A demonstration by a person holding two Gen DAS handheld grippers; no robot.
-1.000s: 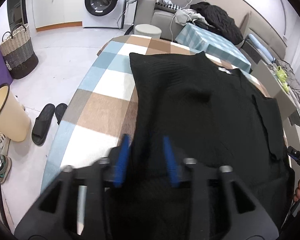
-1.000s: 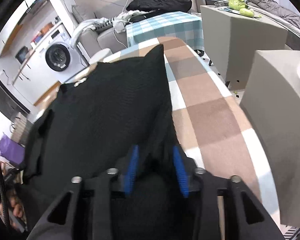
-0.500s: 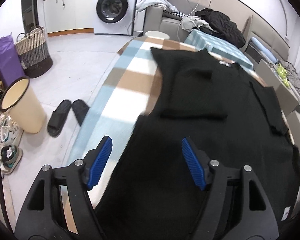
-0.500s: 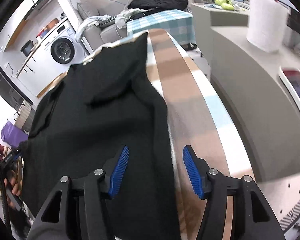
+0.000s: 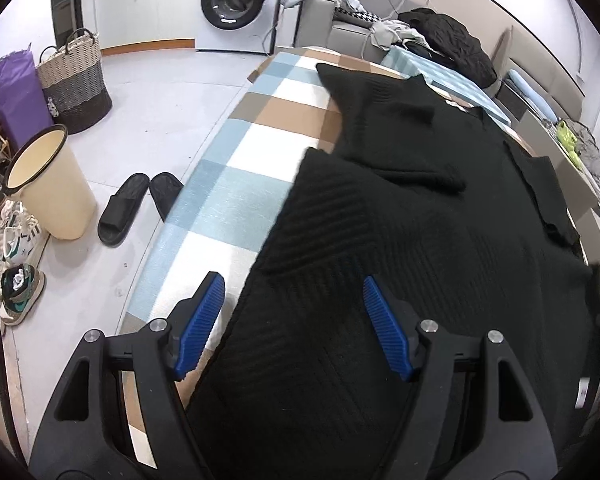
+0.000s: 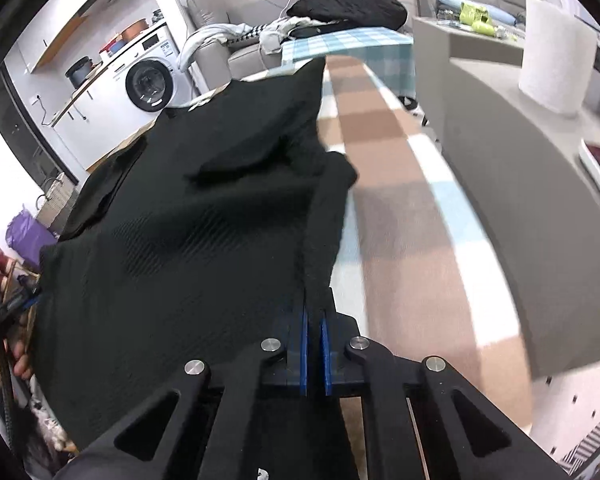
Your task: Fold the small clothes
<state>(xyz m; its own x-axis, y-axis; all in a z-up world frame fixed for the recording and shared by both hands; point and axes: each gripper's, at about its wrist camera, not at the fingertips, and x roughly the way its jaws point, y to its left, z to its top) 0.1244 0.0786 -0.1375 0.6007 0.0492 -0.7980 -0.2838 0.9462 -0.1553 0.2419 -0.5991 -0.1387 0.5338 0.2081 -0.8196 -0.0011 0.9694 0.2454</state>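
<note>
1. Right gripper (image 6: 314,320): blue pads pressed together, pinching the right-hand edge of the black knit garment (image 6: 172,240); a narrow strip of fabric runs up from the pads.
2. Left gripper (image 5: 296,312): jaws standing wide, nothing clamped. The left pad sits over bare cloth, the right pad over the garment; the garment's left edge passes between them.
3. Garment in the left wrist view (image 5: 420,240): ribbed black knit, spread over most of the table, with one sleeve folded in over the chest. The near hem reaches the table's near edge, beneath both grippers.
4. Table (image 5: 236,184): covered in a checked cloth of blue, white and tan. A bare strip runs along the left edge; in the right wrist view another bare strip (image 6: 404,216) runs along the right edge.
5. Floor left of the table: black slippers (image 5: 136,204), cream bin (image 5: 52,184), woven basket (image 5: 76,80), sneakers (image 5: 16,260).
6. Past the far end: washing machine (image 5: 238,4), sofa with piled clothes (image 5: 440,36).
7. Right of the table: grey counter (image 6: 512,168) with a paper towel roll (image 6: 556,56).
8. A hand's fingers (image 6: 20,356) show at the left rim of the right wrist view.
</note>
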